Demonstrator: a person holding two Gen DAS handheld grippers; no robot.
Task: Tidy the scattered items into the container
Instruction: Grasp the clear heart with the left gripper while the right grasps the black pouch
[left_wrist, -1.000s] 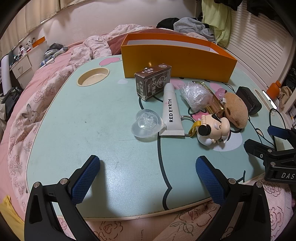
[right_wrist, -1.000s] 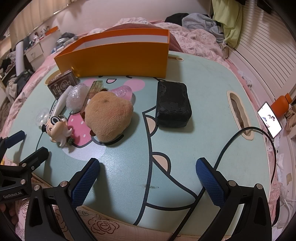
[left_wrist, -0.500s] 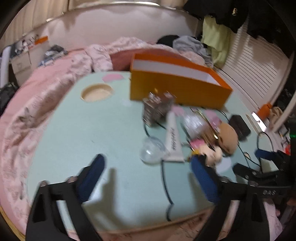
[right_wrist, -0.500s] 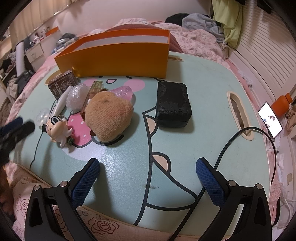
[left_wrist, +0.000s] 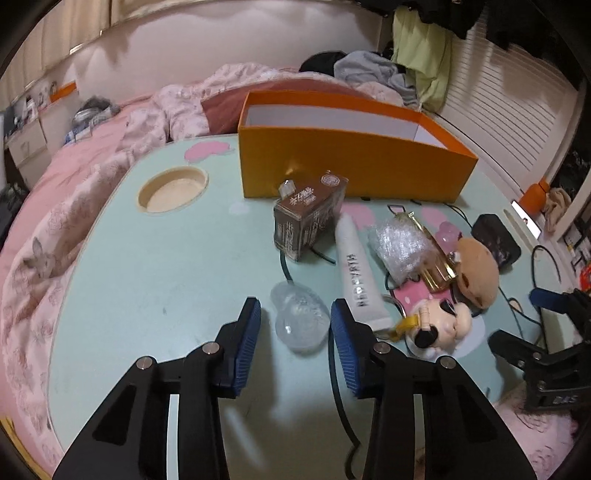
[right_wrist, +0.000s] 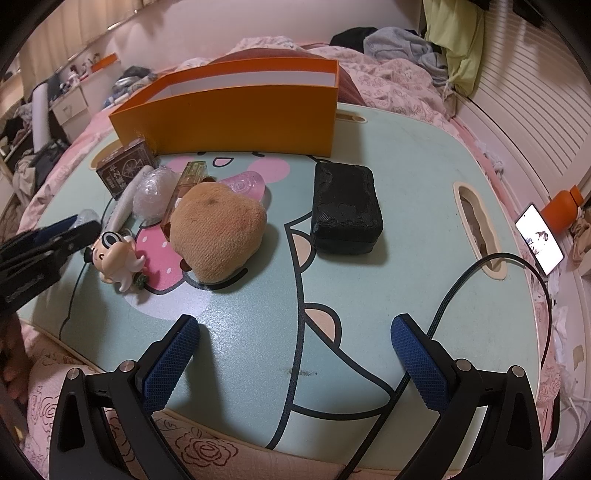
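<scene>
A clear plastic shell (left_wrist: 301, 321) lies on the mint table (left_wrist: 147, 280) between the fingers of my left gripper (left_wrist: 295, 306). Its jaws are closing; the right pad sits at the shell's edge and a small gap shows at the left pad. The orange box (left_wrist: 354, 173) stands open at the back. Beside the shell lie a brown carton (left_wrist: 310, 218), a white tube (left_wrist: 358, 273), a bubble-wrap ball (left_wrist: 399, 247), a doll keychain (left_wrist: 439, 325) and a brown plush (right_wrist: 218, 229). My right gripper (right_wrist: 295, 325) hangs open over bare table, short of a black case (right_wrist: 347, 210).
The table rests on a bed with pink bedding (left_wrist: 55, 229). A round cup recess (left_wrist: 171, 188) is at the table's left, and a slot (right_wrist: 480, 229) with a black cable (right_wrist: 461, 280) at its right. A phone (right_wrist: 539, 240) and orange bottle (right_wrist: 563, 206) lie off the right edge.
My left gripper has moved forward and right to the clear shell, and its jaws have narrowed from wide apart to either side of it. The right gripper has stayed still.
</scene>
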